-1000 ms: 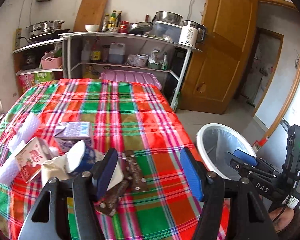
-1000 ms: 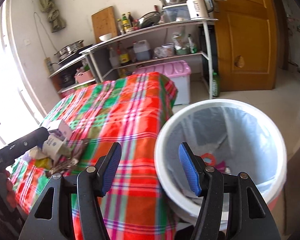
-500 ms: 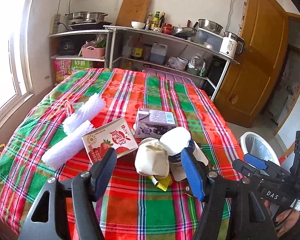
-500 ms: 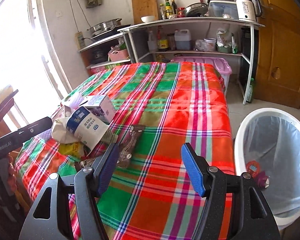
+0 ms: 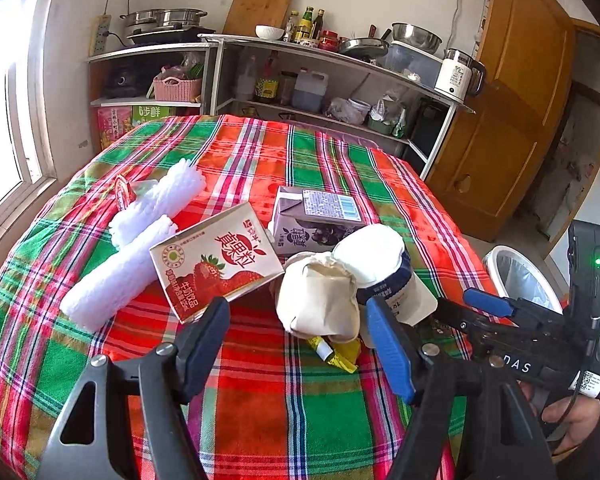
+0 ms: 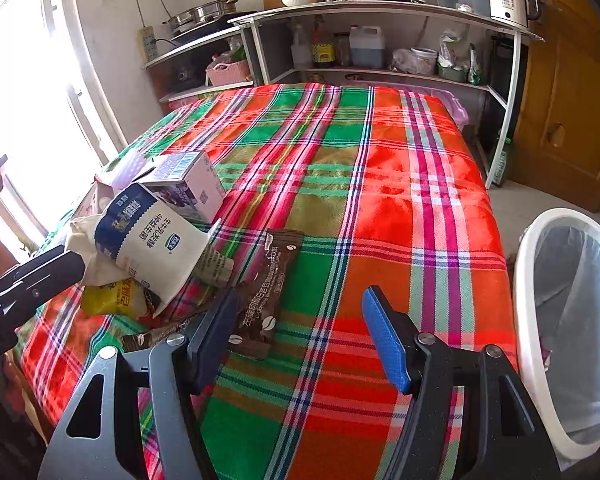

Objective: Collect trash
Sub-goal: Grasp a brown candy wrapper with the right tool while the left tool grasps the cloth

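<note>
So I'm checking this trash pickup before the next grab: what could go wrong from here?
1. The trash is heaped: the yogurt cup leans on the purple milk carton and crumpled paper, so pulling one item may topple the rest.
2. The brown coffee wrapper lies flat on the tablecloth; the open right gripper could pinch cloth too.
3. The bin stands beside the table, so a loose drop could miss.

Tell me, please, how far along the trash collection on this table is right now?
Done: a few scraps already lie inside the lined bin. In hand: nothing; the left gripper and right gripper are both open and empty, the left one's jaws having just widened. Left: the strawberry milk carton, purple carton, yogurt cup, brown coffee wrapper, yellow wrapper and white foam rolls remain on the tablecloth.
</note>
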Motion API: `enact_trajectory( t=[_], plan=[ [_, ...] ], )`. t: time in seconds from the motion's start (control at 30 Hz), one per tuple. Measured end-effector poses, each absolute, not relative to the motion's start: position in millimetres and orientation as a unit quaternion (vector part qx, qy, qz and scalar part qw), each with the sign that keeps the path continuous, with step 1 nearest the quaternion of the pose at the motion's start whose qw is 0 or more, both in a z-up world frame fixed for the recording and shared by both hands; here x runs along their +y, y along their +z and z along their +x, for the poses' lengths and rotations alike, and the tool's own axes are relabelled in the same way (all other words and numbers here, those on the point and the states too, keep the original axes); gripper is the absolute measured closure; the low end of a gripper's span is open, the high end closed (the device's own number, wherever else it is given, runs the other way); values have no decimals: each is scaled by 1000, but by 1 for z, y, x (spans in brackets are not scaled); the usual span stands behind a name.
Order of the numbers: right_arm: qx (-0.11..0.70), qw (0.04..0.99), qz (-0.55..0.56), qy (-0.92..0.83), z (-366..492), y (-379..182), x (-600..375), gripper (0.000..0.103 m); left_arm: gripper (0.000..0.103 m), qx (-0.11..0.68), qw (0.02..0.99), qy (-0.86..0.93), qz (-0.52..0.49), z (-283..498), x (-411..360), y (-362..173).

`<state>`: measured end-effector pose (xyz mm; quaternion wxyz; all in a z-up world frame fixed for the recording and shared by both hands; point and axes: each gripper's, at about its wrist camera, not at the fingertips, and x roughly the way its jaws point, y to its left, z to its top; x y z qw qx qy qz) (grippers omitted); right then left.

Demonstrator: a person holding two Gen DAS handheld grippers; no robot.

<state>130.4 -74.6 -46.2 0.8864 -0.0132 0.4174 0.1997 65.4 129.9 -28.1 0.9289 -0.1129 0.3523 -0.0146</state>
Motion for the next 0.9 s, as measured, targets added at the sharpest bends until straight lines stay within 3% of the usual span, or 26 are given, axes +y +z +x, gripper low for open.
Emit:
enact_trajectory(
  t=[0.2,0.37,0.63,0.9],
  plan=[
    [429,879,-6,209,135,-50,-71,43,31,351,930,-18,-110,72,125,-28],
    [435,876,-1,210,138,-53,-69,58,32,352,930,-18,-105,76,122,-27],
    [438,873,1,214,137,-55,-69,80,53,353,928,-26,-114,77,120,-27],
    [444,867,2,226,137,-57,-67,81,55,359,924,-30,-126,81,121,-29]
  ],
)
